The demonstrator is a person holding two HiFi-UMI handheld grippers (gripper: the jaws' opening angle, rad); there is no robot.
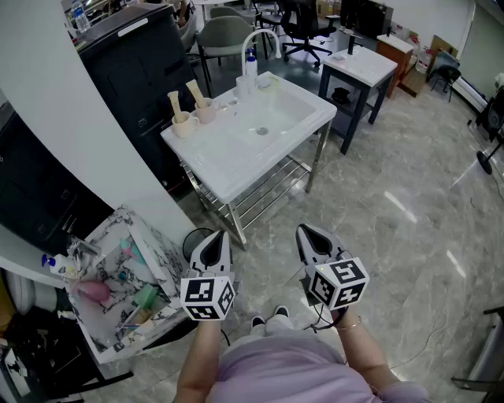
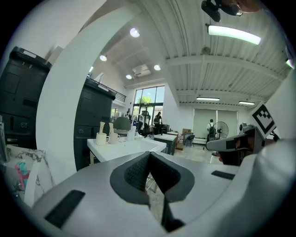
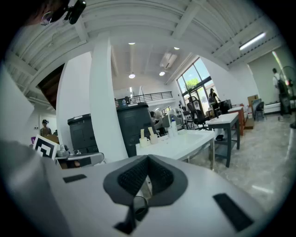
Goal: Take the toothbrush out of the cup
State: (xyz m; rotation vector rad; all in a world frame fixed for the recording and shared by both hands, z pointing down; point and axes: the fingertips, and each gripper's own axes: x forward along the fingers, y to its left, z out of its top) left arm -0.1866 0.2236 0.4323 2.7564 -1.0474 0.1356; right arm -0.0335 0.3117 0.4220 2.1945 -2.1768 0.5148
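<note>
Our left hand-held gripper and right hand-held gripper are closed, empty; the cup hides the toothbrush lower end, far across open floor.

an open-plan office with swivel chairs, desks and a large printer.
</note>
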